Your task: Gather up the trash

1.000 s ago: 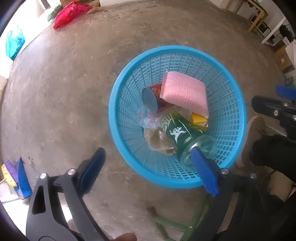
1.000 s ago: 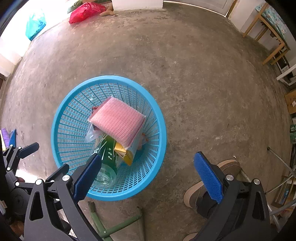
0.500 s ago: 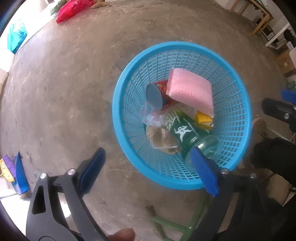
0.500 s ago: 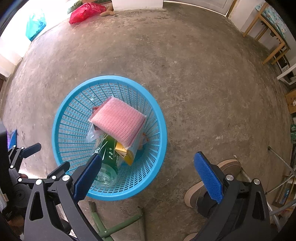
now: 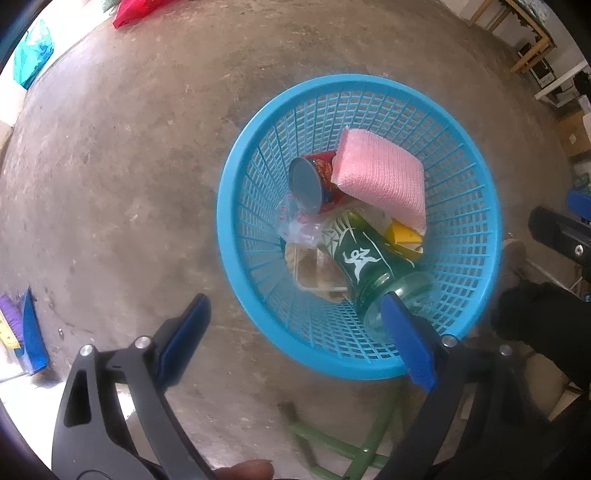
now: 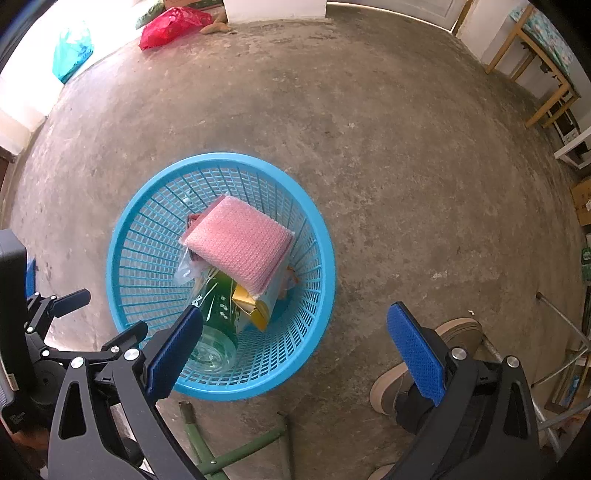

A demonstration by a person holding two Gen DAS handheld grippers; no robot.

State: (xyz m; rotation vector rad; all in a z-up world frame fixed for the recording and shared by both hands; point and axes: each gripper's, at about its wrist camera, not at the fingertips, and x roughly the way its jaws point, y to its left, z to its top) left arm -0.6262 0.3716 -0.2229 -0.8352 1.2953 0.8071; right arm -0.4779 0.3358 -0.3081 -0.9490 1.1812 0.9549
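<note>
Blue pads sit on both grippers, and both grippers are wide open with nothing in them. The left gripper (image 5: pixel 295 341) hangs over the near edge of the blue basket (image 5: pixel 236 155); in its view one pad lies in front of the bottle's end, but I cannot tell if it touches. The right gripper (image 6: pixel 295 347) hangs between the basket and a shoe (image 6: pixel 413 369).

The trash is in the basket, which stands on the grey floor (image 6: pixel 369 129). Nearest is a green bottle (image 5: pixel 364 258) lying on its side. Beside it are a yellow carton (image 5: pixel 402 234), a clear tray (image 5: pixel 314 269) and some clear plastic (image 5: pixel 299 227). Further in, a red can (image 5: pixel 310 182) lies under a pink sponge (image 5: pixel 384 177).

I think the picking up is nearly done or finished, as the floor near the basket has no loose bits. Far off by the wall lie a red bag (image 6: pixel 168 26) and a teal bag (image 6: pixel 72 53). If they are trash, the next move is to go over and pinch one gently.
</note>
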